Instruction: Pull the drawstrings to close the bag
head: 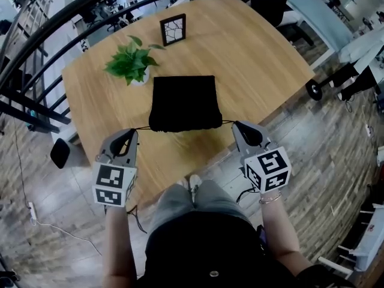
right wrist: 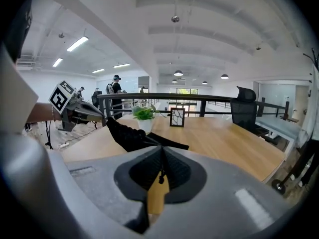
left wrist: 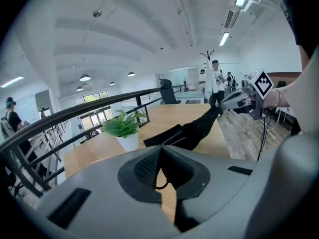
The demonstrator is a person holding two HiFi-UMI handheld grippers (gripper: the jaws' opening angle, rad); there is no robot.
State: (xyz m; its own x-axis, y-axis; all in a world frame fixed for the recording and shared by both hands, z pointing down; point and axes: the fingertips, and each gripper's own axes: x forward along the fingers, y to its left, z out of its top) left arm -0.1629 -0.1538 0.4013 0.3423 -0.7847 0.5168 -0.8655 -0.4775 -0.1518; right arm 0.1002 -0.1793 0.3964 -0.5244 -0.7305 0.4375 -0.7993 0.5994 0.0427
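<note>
Left gripper sits at 8 o'clock from the black bag in the head view. Its jaws are pressed together on the left drawstring, a thin black cord stretched straight to the bag's near left corner. In the left gripper view the two dark pads meet in a tight line, and a loop of that cord hangs just behind them.

Right gripper sits at 4 o'clock from the bag, level with the left one. Its jaws are likewise clamped together, pinching the right drawstring, which runs taut to the bag's near right corner. The right gripper view shows the pads closed, with a small knot of cord dangling just behind the seam.

The bag lies near the middle of a light wooden table, between the two grippers and slightly beyond them. Its near edge, the mouth, is bunched into small puckers. Both gripper views show that end lifted off the table and rising toward the opposite gripper, while the far part rests flat on the wood.

A small potted plant stands on the table at 10 o'clock from the bag, just beside its far left corner. A black picture frame stands upright at 12 o'clock, well apart from the bag. A dark curved railing runs past the table's far side.
</note>
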